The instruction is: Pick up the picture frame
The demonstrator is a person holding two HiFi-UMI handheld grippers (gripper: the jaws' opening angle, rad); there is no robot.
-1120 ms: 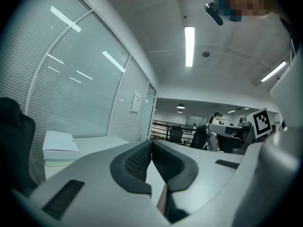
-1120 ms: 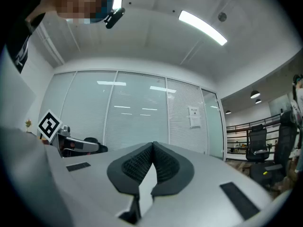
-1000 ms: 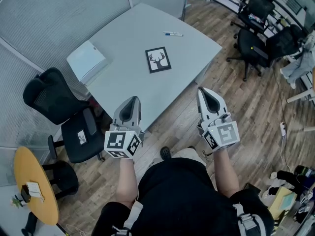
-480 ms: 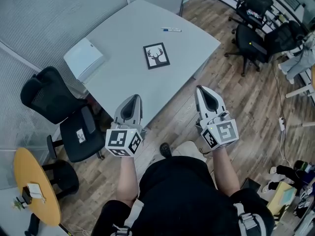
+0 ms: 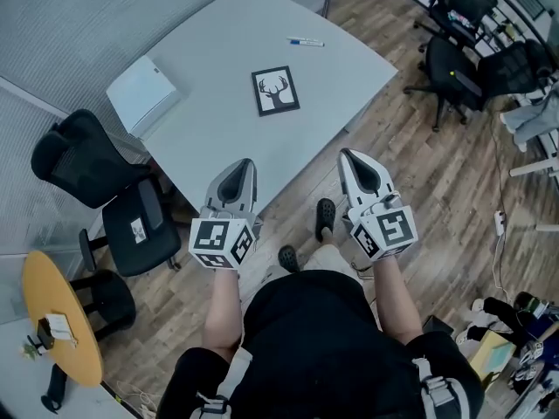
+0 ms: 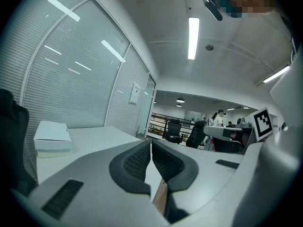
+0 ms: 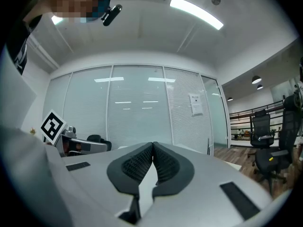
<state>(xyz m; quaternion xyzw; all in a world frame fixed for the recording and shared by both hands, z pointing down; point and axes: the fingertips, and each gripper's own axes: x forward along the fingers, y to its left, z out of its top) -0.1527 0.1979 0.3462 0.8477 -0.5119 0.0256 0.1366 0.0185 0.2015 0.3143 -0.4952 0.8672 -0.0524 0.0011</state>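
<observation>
**Both grippers closed and empty; picture frame flat on the tabletop ahead**

The wood floor (image 5: 428,182) fills the right half of the head view. The big pale tabletop (image 5: 218,138) runs from your 12 o'clock out toward 11.

A black office chair (image 5: 87,173) stands at the tabletop's 8 o'clock side. More black chairs (image 5: 454,64) are grouped near 2 o'clock. A round wooden side table (image 5: 54,317) sits low at your 8 o'clock.

A white box (image 5: 141,94) rests near the tabletop's left edge, at about 9 o'clock from the frame.

Your left gripper (image 5: 244,164) is held out in front of you. In the head view its tips overlap the tabletop's near corner. In its own view the left gripper (image 6: 151,143) has its ribbed pads pressed together with nothing between them.

Your right gripper (image 5: 347,155) is level with it, at 3 o'clock from the left one, and shows over the floor just beside the tabletop's edge. In its own view the right gripper (image 7: 153,146) is also closed tip to tip on nothing.

The picture frame (image 5: 276,91) lies flat near the middle of the tabletop, at 12 o'clock from the gap between your grippers and well apart from both. It has a black border around a dark antlered head on white.

A marker pen (image 5: 306,42) lies at 1 o'clock from the frame, near the far edge.
</observation>
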